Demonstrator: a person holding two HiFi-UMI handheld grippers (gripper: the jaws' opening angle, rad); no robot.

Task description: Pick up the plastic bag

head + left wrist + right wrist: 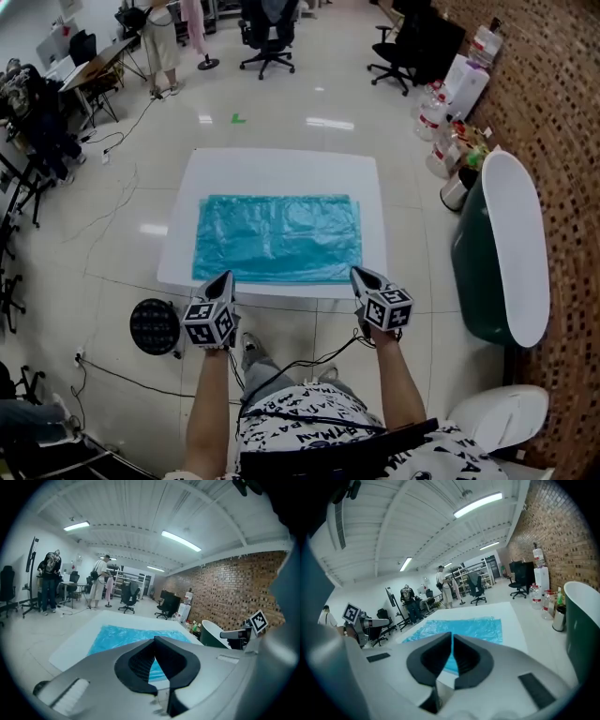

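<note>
Left tongs [229,276] pressed together, empty, above the near edge of the table [281,164]. Bag [277,237] flat mid-table, untouched; right tongs [355,272] also pressed together, empty. Risk: film lies flush, so tips may skid and pinch nothing.

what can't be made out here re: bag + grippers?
Head view: height of the left gripper and right gripper above the plastic bag; the steep downward look flattens it.
Both gripper views: most of the bag's near edge, covered by each gripper's own shut jaws.
All views: which side the bag opens on; too fine to see.
</note>
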